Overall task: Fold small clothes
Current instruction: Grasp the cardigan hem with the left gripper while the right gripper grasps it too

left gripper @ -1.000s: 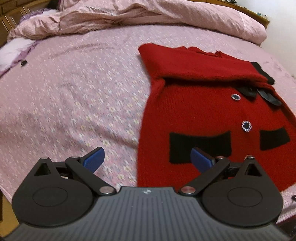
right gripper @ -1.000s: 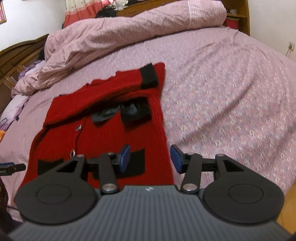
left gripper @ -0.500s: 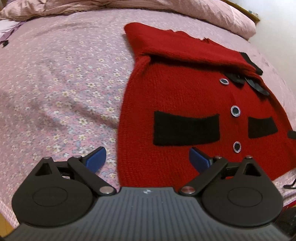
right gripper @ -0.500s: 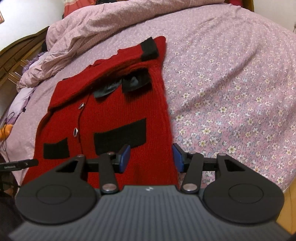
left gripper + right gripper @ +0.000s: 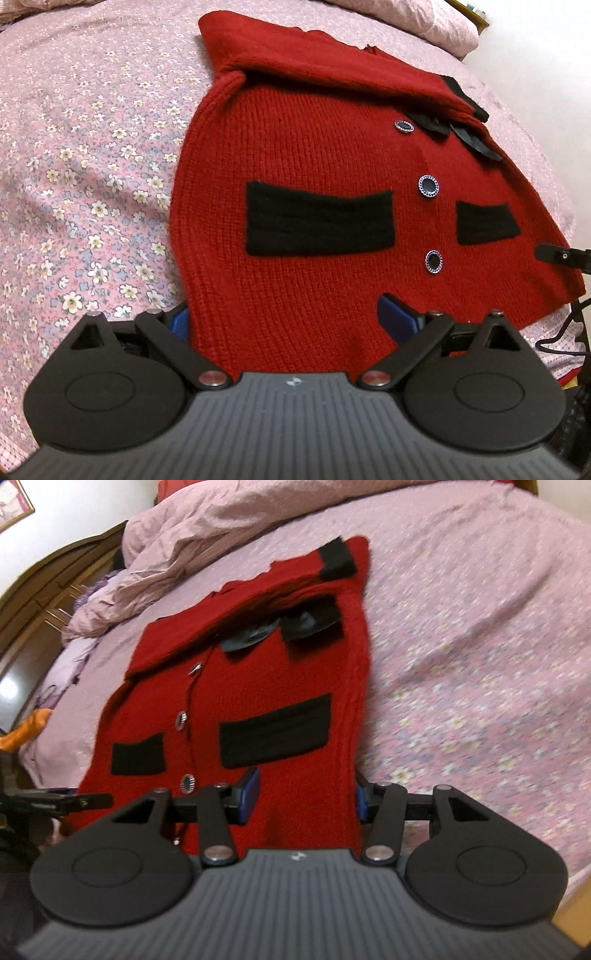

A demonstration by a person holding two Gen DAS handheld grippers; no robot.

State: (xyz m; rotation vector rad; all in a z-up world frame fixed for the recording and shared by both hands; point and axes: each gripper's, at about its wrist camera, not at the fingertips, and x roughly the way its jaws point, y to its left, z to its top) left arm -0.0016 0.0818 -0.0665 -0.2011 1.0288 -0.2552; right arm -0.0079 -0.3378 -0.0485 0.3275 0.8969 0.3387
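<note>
Two grippers sit low over the near hem of a red knitted cardigan (image 5: 314, 155) spread flat on a bed with a pink flowered sheet (image 5: 92, 147). The left gripper (image 5: 291, 321) has its blue pads set wide apart, one at the garment's left edge and the other over the knit just below the bottom button; the hem lies between them and they do not squeeze it. The right gripper (image 5: 304, 794) is also parted, though less widely, with the right-hand edge strip of the cardigan (image 5: 280, 672) between its blue pads; whether the pads touch the wool cannot be told. Just beyond the pads lie two black pocket bands (image 5: 319, 218), with three dark round buttons (image 5: 428, 186) in a line between them. Farther up, a black bow (image 5: 458, 134) sits at the collar, and the sleeves are folded across the top, one black cuff (image 5: 338, 559) showing. A rumpled pink quilt (image 5: 229, 528) is heaped at the far end of the bed
</note>
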